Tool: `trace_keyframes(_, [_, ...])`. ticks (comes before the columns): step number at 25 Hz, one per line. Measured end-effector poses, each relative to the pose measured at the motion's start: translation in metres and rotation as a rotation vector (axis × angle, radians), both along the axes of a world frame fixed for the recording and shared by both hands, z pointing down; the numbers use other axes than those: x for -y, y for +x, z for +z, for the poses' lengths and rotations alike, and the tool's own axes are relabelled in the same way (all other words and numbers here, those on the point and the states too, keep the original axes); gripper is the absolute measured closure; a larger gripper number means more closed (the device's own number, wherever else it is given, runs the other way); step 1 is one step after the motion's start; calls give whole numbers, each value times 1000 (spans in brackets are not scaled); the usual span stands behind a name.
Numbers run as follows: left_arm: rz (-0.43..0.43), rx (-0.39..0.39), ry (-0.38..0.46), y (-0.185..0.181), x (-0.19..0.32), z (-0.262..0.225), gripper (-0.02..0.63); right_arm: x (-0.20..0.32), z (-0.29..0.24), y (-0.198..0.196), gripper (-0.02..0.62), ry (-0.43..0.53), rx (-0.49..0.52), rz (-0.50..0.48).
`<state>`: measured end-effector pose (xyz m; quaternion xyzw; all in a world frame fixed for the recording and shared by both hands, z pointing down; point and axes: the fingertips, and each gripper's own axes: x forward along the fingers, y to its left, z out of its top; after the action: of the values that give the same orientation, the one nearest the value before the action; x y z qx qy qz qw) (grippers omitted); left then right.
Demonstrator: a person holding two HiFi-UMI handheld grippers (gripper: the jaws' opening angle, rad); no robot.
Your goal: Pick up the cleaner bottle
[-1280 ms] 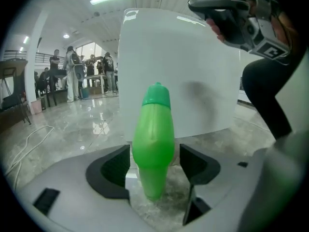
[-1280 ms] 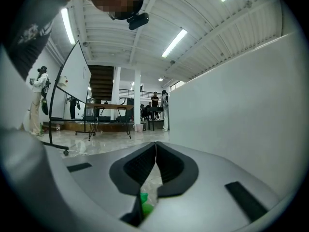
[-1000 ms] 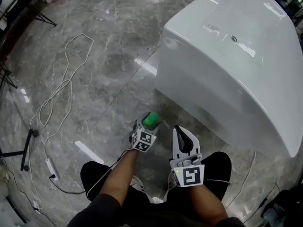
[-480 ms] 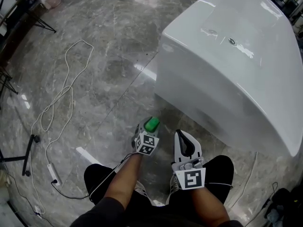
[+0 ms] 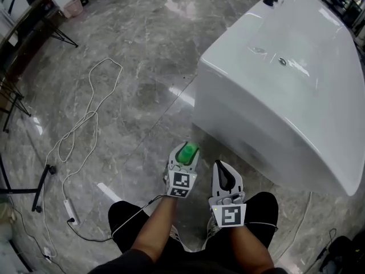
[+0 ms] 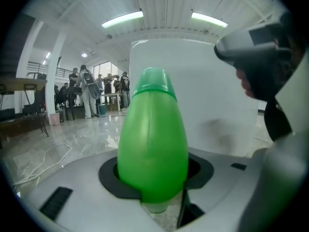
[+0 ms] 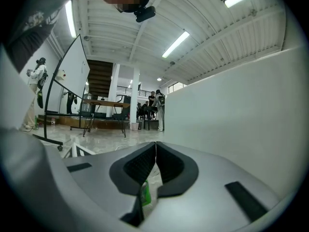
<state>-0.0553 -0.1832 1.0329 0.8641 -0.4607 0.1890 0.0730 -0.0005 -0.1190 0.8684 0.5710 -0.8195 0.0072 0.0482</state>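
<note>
The left gripper [image 5: 185, 156] pinches the green cleaner bottle [image 5: 187, 150] by its body, just off the white bathtub's [image 5: 296, 96] near corner. The right gripper [image 5: 222, 167] sits beside it, nearer the tub wall, jaws pressed together on nothing. Left of the tub, the marble floor [image 5: 142, 50] lies open up to a looping white cable [image 5: 85, 119]. Only the left gripper view shows the bottle's cap [image 6: 153, 81] upright; only the head view shows the tub's drain [image 5: 282, 62].

Green cleaner bottle [image 6: 152, 139], upright, claw-clamped
</note>
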Motion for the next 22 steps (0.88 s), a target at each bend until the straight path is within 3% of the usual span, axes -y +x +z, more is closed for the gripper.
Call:
trace_keyframes(3, [-7, -9, 35, -6, -1, -55, 416, -1, -27, -6, 578, 37, -12, 7])
trace_keyframes(8, [-42, -22, 83, -23, -6, -163, 416, -13, -105, -17, 578, 3, -108, -52])
trace_keyframes(12, [-50, -31, 82, -30, -12, -260, 416, -13, -193, -17, 578, 26, -51, -46])
trace_keyframes(18, [-60, -35, 38, -7, -25, -393, 416, -11, -324, 21, 578, 13, 10, -8])
trace_keyframes(22, [-36, -39, 4, 27, -23, -492, 416, -7, -419, 69, 578, 12, 29, 47])
